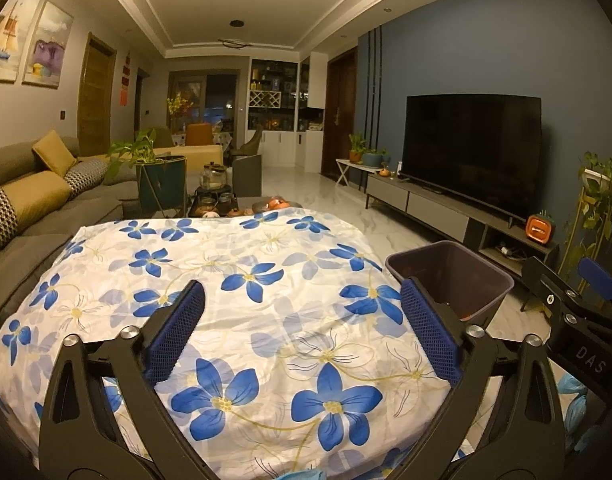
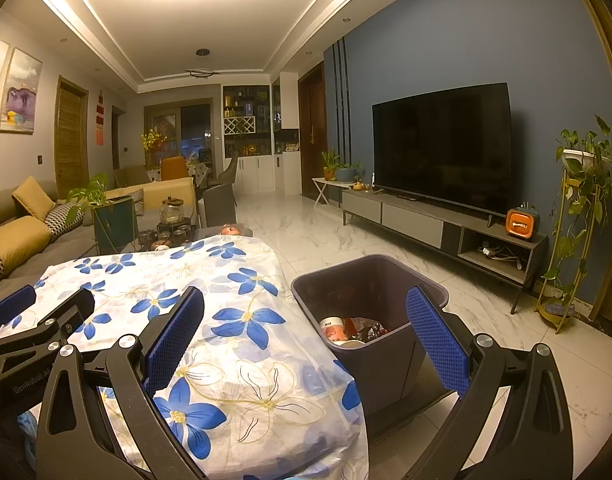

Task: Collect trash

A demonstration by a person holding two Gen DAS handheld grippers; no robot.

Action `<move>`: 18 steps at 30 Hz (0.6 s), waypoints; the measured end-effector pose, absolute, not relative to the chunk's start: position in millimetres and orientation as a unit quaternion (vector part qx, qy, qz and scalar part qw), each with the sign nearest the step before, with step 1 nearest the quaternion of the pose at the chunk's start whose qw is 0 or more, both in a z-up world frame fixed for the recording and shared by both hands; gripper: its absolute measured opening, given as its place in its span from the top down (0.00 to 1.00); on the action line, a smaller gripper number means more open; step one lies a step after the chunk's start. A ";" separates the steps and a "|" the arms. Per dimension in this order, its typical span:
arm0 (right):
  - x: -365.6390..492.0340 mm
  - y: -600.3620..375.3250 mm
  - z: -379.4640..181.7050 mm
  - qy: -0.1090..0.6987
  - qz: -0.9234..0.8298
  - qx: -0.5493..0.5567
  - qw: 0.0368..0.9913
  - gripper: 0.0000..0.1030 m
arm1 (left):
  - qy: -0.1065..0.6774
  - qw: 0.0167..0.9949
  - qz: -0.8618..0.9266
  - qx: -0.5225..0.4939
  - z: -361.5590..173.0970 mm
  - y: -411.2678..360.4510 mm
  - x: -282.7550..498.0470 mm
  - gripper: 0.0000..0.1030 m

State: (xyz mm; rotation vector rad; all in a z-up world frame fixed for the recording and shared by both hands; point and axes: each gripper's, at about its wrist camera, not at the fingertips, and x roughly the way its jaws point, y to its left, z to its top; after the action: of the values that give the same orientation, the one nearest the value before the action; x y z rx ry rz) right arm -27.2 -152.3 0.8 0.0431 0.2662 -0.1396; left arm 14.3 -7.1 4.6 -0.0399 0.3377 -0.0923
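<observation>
Both the left tongs (image 1: 302, 336) and right tongs (image 2: 306, 344) are hanging released and empty over the cleared floral bench (image 1: 234, 280), while the trash (image 2: 345, 330) is lying collected in the bin (image 2: 385, 364) beside it.

"DAS" on right tool (image 1: 585, 312)

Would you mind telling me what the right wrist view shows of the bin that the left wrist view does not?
Only the right wrist view looks down into the bin, showing trash piled at its bottom, including a white-lidded cup, and the bin standing on the floor beside the floral tablecloth. Only the left wrist view shows the cloth's left half, with no trash on it. Both show the bin right of the table, the television, and open, empty tools: left tool, right tool.
</observation>
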 end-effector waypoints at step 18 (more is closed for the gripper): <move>-28.1 -153.2 0.6 0.132 -0.070 0.022 0.989 0.06 | 0.170 0.984 -0.045 -0.019 0.9 -8.7 14.1 0.13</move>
State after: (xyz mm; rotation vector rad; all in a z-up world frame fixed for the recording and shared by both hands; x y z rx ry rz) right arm -28.1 -153.2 0.6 0.0451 0.2650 -0.1406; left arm 14.1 -8.7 0.9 -0.0374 0.3415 -0.0899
